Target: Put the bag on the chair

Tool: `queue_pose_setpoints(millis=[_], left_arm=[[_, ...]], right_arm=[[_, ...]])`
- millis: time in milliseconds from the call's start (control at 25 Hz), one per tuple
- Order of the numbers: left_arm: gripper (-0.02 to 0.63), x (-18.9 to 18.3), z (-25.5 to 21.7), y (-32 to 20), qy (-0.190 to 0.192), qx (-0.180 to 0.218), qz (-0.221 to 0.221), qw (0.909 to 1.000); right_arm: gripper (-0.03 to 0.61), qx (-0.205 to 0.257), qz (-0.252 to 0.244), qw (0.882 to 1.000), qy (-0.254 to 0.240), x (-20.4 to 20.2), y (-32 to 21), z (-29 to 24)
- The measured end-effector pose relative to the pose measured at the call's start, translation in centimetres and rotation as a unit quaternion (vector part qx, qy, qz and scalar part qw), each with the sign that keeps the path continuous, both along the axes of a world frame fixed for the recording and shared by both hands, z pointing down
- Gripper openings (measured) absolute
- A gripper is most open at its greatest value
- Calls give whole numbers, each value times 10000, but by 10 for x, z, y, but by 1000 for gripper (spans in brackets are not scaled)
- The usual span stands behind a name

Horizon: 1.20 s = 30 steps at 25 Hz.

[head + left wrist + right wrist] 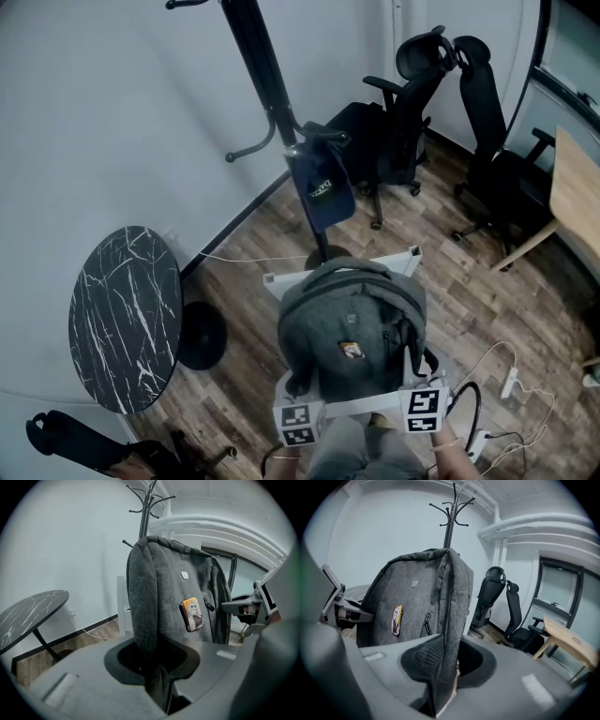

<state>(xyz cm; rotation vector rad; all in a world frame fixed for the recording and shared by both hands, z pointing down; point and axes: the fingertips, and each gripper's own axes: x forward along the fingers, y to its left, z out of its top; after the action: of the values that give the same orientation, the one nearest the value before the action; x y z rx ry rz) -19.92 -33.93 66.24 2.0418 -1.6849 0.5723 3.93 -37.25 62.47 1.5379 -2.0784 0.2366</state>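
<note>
A grey backpack (352, 319) with a small orange picture patch stands upright right in front of me, over a white chair (281, 278) whose white frame shows behind it. I cannot tell whether it rests on the seat. My left gripper (298, 412) is shut on the backpack's (164, 588) left edge, the fabric pinched between the jaws (152, 667). My right gripper (420, 398) is shut on the backpack's (417, 597) right edge, the fabric running down between the jaws (443, 667). Each gripper shows at the side of the other's view.
A black coat stand (267, 103) with a dark blue bag (322, 192) hanging from it rises just beyond the white chair. A round black marble table (127, 319) stands at left. Two black office chairs (403, 112) and a wooden desk (574, 187) are at right. Cables (511, 380) lie on the floor.
</note>
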Motion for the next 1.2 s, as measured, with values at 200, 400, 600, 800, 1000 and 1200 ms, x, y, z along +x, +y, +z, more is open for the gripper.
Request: queue_pose_setpoints(millis=[200,400,600,800,1000,1200], left_arm=[[83,-1,28,-3,-4,-117,-46,9999],[83,-6,50,-6,-25,-248,-75,9997],[82,-7,70,-6,-22,-339,-109,9994],[83,-11,85,-15,-11,-348,-198,9992],[83,-13,96,-28,-33,-368,-200,9991],[83,-14,111,-32,-37,-493,-180,9986]], right_arm=[[80,-138,-22,9999,9,-3,-6,27],[81,-253,-173,9995,87,-9,-11,51],[81,-359,-280,9989,115,-11,-15,73],[81,-331,-310,9989,150,-14,-25,87],[83,-354,-266,9989,119,-15,-33,100],[83,-494,-250,9984,106,-17,-35,115]])
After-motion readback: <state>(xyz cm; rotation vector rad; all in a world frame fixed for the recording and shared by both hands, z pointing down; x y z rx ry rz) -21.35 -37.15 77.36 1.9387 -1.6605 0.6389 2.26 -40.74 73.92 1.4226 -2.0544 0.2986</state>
